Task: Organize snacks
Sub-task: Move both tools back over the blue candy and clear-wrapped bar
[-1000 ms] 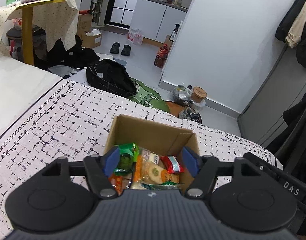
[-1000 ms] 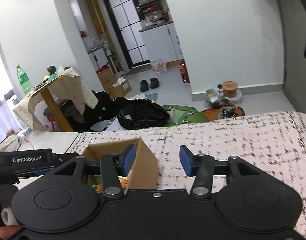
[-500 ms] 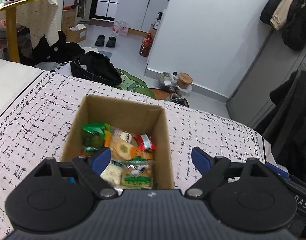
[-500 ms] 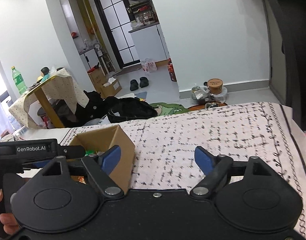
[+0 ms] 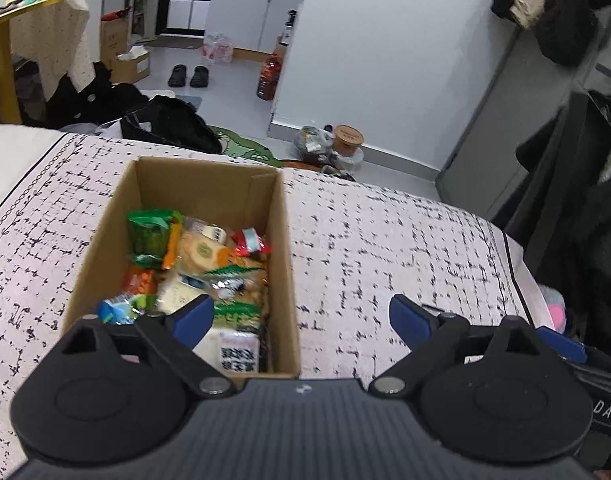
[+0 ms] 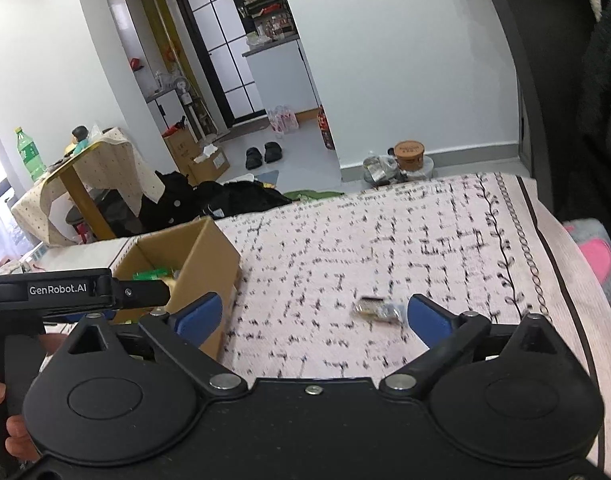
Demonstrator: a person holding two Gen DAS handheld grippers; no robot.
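Two grippers wide, one packet outside the box

My left gripper (image 5: 301, 316) hangs over the near end of the cardboard box (image 5: 283, 240), jaws spread wide and holding nothing. Its left fingertip (image 5: 193, 318) sits above the box interior; the right one is out over the patterned blanket (image 5: 405, 248), so the box's right wall falls between them.

Box: open top, standing on the blanket, which covers what looks like a bed. Contents are a loose pile of snack packets (image 5: 201, 264): a green packet (image 5: 149, 234) toward the far left, a red-and-white one (image 5: 251, 240) against the right wall, pale and orange wrappers between, a white packet with a printed code (image 5: 239, 350) at the near end. Exact count not readable; they overlap.

My right gripper (image 6: 313, 316) is also wide and empty, over bare blanket to the right of the box (image 6: 209, 256). One small dark packet (image 6: 375, 309) lies flat on the blanket, apart from the box, just beside the inner face of the right fingertip (image 6: 429, 320). Contact cannot be judged; the frame is blurred there.

The left gripper's handle shows at the left edge of the right wrist view, with my fingers on it.
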